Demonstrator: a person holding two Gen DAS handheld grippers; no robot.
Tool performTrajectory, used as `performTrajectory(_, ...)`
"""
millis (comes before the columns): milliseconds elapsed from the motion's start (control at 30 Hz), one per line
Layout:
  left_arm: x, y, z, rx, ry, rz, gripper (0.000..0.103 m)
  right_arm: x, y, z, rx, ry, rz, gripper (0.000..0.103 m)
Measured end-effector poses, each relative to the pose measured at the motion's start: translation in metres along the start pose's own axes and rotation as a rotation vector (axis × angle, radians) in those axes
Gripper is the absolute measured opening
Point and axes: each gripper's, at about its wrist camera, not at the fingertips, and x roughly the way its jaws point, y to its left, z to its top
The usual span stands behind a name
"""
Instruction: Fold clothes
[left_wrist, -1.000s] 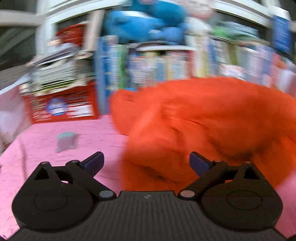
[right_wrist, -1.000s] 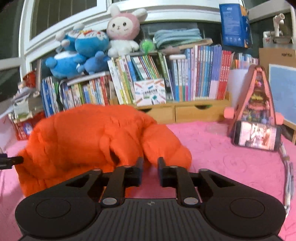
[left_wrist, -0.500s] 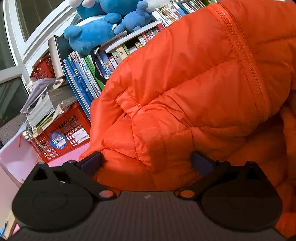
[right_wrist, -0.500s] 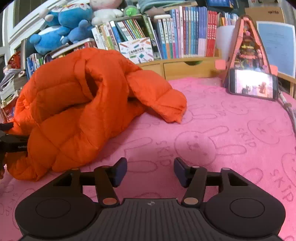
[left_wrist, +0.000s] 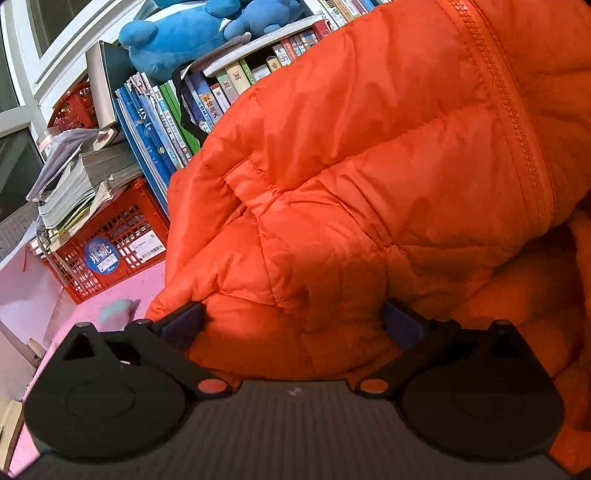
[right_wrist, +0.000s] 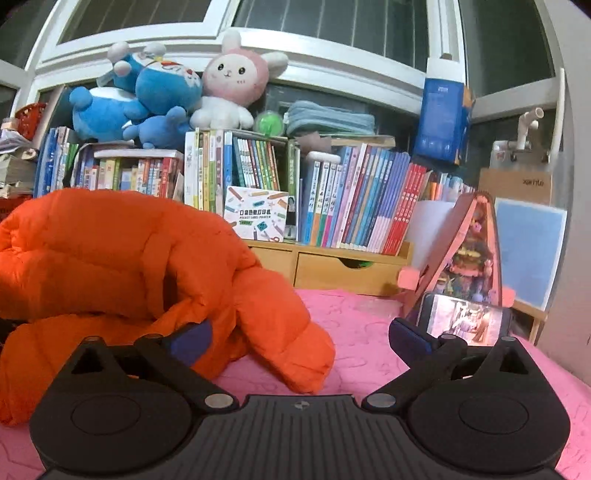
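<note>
- My left claw (left_wrist: 291, 325) stands wide, its two blue-padded fingers (left_wrist: 183, 325) spread, and a bulge of the orange quilted puffer jacket (left_wrist: 369, 184) sits between them, pressed close to the camera; I cannot tell whether the pads bite the fabric.
- My right claw (right_wrist: 301, 338) is also wide and holds nothing; its left pad (right_wrist: 190, 338) is just in front of the jacket's (right_wrist: 110, 266) folds, its right pad over bare pink cloth.
- The jacket lies crumpled on the pink, rabbit-printed surface (right_wrist: 362, 332), with one puffy sleeve (right_wrist: 291, 339) flopped out toward my right claw.
- The jacket's zipper line (left_wrist: 517, 122) runs down the panel in my left view.
- A small pale green object (left_wrist: 118, 312) lies on the pink cloth beside my left claw.
- Farther right, a phone with a lit screen (right_wrist: 465, 321) leans against a pink triangular stand (right_wrist: 472, 251).
- A red plastic crate (left_wrist: 114, 243) carries stacked papers on the left.
- Behind everything stand rows of upright books (right_wrist: 354, 199) over wooden drawers (right_wrist: 343, 269).
- On top sit blue plush toys (right_wrist: 147, 99) and a pink-and-white plush rabbit (right_wrist: 236, 85).
</note>
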Motion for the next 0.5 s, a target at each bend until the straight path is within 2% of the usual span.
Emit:
performTrajectory(200, 0.003, 0.009, -0.002, -0.052, 0.017, -0.047, 0.103, -0.003, 0.008, -0.006, -0.02, -0.01, -0.028, 0.103)
performTrajectory(367, 0.003, 0.008, -0.001, -0.049, 0.017, -0.047, 0.103, -0.009, 0.011, -0.005, -0.028, -0.018, -0.056, 0.103)
performTrajectory(500, 0.004, 0.009, -0.001, -0.054, 0.018, -0.051, 0.103, -0.007, 0.008, -0.006, 0.007, 0.056, -0.023, 0.103)
